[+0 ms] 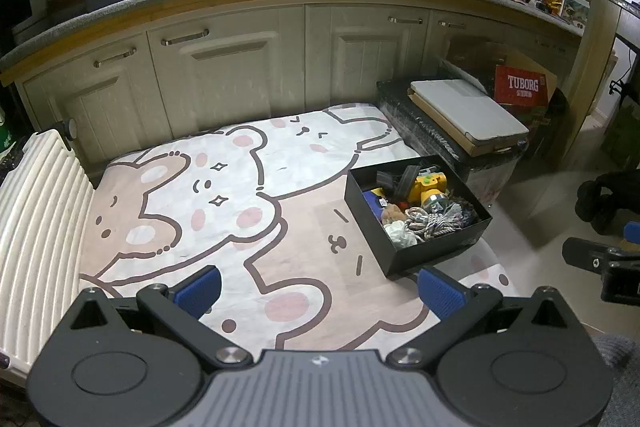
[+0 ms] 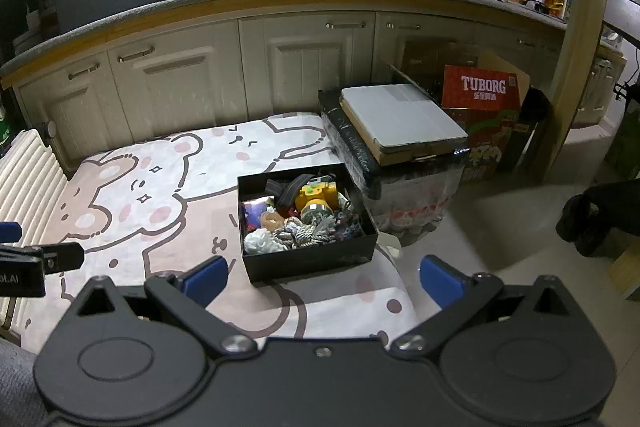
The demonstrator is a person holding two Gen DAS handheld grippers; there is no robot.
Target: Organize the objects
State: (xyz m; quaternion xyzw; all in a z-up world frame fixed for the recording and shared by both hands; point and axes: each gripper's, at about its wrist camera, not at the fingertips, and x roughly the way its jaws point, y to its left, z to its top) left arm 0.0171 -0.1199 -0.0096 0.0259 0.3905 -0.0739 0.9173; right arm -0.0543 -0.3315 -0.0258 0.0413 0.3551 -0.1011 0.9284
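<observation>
Nearest, right wrist view: right gripper (image 2: 322,277) empty, blue pads spread wide, nothing between them. Left gripper (image 1: 318,287) likewise spread and empty, hovering over bare mat. Each tool glimpsed at the other camera's edge: right one at 3 o'clock of the left view, left one at 9 o'clock of the right view.

Just ahead of the right gripper, at 12 o'clock: black box (image 2: 312,263), open-topped, sitting on the cartoon bear mat (image 2: 132,203). From the left gripper, same box at about 2 o'clock (image 1: 432,251), near the mat's right edge.

Box contents, near to far: white crumpled wad (image 2: 260,242), grey-white rope bundle (image 2: 310,233), yellow toy camera (image 2: 318,197), dark strap-like pieces at the back. Smaller bits too jumbled to name.

Box orientation: rectangular, long axis running near-to-far from the right gripper, slightly skewed toward 1 o'clock; short wall facing the tool. In the left view the long axis slants from 5 toward 11 o'clock.

Progress, as judgement: items piled unsorted in the box, nothing laid out on the mat, nothing held. Either early, sorting not yet begun, or a gather-into-box job nearly done; cannot tell which. Mat's wide bare area at 10 o'clock suggests room for laying things out.

Farther: wrapped dark crate (image 2: 360,151) with flat grey board (image 2: 400,115) on top at 1 o'clock, red Tuborg carton (image 2: 482,87) behind, cream cabinet doors (image 2: 180,87) across the back.
</observation>
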